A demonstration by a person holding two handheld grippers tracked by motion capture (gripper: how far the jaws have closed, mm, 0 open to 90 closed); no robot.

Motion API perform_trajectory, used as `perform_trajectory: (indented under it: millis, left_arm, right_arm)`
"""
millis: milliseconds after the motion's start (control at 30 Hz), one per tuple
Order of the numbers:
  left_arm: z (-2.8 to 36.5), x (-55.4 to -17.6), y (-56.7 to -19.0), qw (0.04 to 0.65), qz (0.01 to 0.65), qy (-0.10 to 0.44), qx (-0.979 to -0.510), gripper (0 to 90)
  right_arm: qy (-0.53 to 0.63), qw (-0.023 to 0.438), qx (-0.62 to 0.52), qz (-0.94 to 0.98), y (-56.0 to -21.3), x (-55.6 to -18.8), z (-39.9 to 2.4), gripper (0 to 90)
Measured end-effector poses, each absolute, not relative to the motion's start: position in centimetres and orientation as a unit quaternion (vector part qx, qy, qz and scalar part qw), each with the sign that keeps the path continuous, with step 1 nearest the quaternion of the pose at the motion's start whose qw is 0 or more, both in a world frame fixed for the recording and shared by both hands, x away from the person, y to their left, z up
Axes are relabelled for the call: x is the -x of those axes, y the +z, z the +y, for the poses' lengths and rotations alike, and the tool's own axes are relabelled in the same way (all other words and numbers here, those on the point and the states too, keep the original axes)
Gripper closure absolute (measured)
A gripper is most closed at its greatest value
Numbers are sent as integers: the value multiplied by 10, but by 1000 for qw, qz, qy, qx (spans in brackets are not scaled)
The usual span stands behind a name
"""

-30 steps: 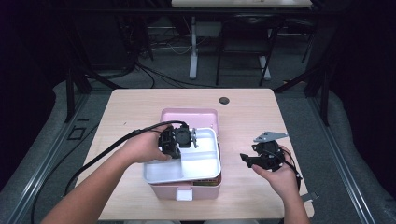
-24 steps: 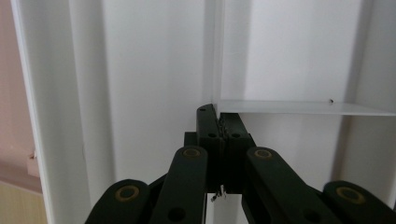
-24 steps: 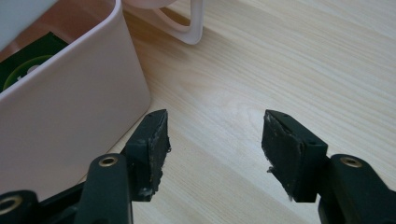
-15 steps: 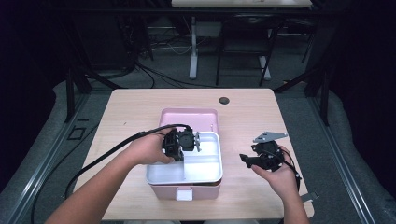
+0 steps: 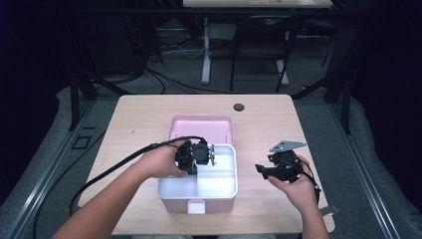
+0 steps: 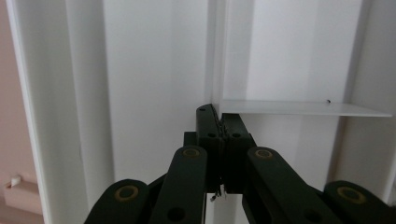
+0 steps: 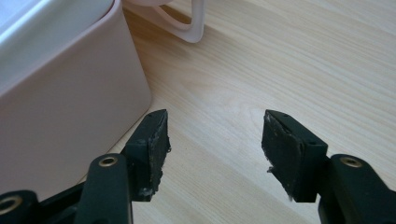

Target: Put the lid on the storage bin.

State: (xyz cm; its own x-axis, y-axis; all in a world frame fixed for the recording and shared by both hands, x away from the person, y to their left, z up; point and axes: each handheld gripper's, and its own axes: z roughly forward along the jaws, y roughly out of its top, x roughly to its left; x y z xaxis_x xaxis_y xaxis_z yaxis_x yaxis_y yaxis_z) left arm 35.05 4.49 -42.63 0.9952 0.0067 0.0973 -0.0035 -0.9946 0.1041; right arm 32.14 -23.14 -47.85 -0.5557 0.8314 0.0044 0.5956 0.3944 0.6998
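Left gripper (image 5: 211,153) is over the white tray (image 5: 221,186) that sits in the pink box (image 5: 219,203), at the tray's far-left part. In the left gripper view its jaws are pressed together, and they appear to be clamped on the thin white divider wall (image 6: 299,108) whose edge runs off to the right of the fingertips (image 6: 207,122). The grip sits at one end of that wall, not its middle.

Right gripper (image 5: 263,171) is held off to the right of the box, near the table (image 5: 149,114). Jaws spread, nothing between them; in its own view they hang over bare wood just beside the pink box wall (image 7: 65,107), with the white latch loop (image 7: 194,28) farther off.

Risks, judged from this state:
- An end grip on a thin wall gives little purchase (the plastic looks smooth); if the tray is lifted it could tilt and bind against the box's walls, or slip free and drop back
- If it binds, the box may rise with the tray, as nothing holds the box down
- The open pink lid (image 5: 201,128) stands just behind the left hand (image 5: 161,160); a backward pull could knock it
- The left cable (image 5: 114,167) lies across the table and could snag
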Motion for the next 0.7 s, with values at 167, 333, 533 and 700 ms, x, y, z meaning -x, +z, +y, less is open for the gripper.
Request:
perform_trajectory:
  millis: [167,333,533,700]
  left_arm:
    - [45,-350,-430,53,2,46,-998,889]
    - [44,-350,-433,51,0,46,-998,889]
    - [44,-350,-435,48,1,45,-998,885]
    - [44,-350,-438,50,2,47,-998,876]
  right_arm:
    - [335,175,-438,816,-479,-322,-232,406]
    - [335,176,-439,815,-479,-322,-232,406]
    - [332,174,-440,816,-482,-325,-230,406]
    - [332,176,-441,815,-482,-326,-229,407]
